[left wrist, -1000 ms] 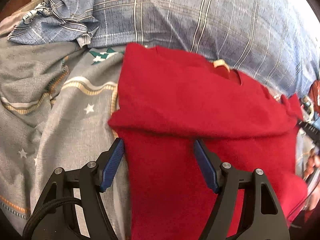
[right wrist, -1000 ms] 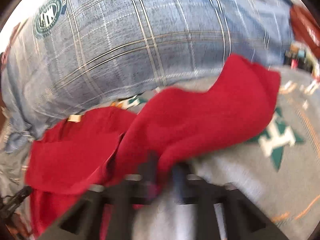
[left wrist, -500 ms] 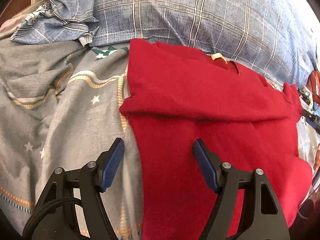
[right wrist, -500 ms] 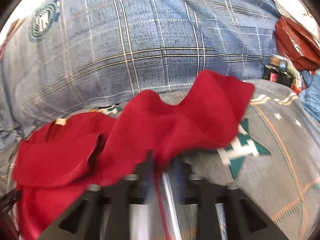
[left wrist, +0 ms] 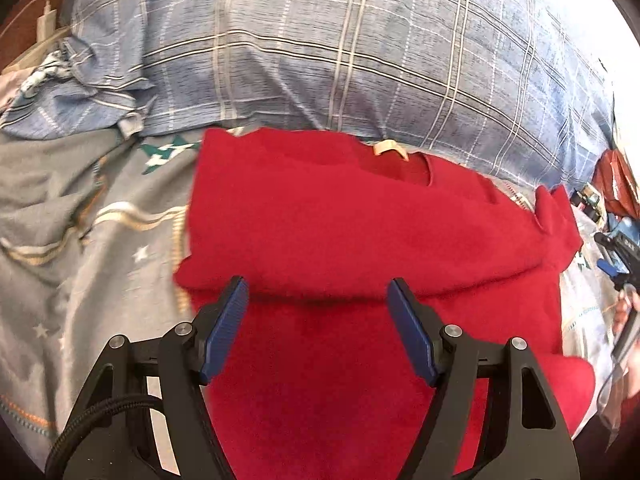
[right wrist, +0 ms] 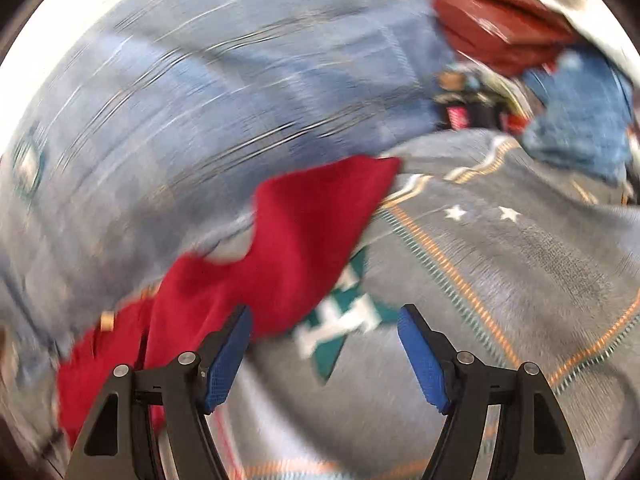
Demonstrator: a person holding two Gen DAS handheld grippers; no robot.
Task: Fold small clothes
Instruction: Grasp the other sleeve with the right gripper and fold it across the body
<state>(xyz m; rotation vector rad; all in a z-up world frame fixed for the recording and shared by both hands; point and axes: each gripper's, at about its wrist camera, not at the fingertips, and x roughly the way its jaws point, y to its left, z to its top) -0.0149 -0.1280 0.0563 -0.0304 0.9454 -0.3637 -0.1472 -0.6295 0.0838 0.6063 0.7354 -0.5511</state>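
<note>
A red fleece top (left wrist: 360, 232) lies on the grey patterned bedspread (left wrist: 80, 240), its collar with a tan tag toward the pillow, and one sleeve folded across the chest. My left gripper (left wrist: 318, 300) is open and empty, just above the folded sleeve's lower edge. In the blurred right wrist view the other red sleeve (right wrist: 304, 248) lies loose to the left of my right gripper (right wrist: 324, 332), which is open and empty above the bedspread (right wrist: 500, 300).
A large blue plaid pillow (left wrist: 360, 48) lies behind the top, also in the right wrist view (right wrist: 200, 100). Red and blue cloth and small bottles (right wrist: 520, 80) sit at the far right. A charger cable (left wrist: 44, 20) is at the far left.
My right gripper has opened and let go of the red sleeve, then swung right, blurring the view. My left gripper has moved forward over the top and stays open.
</note>
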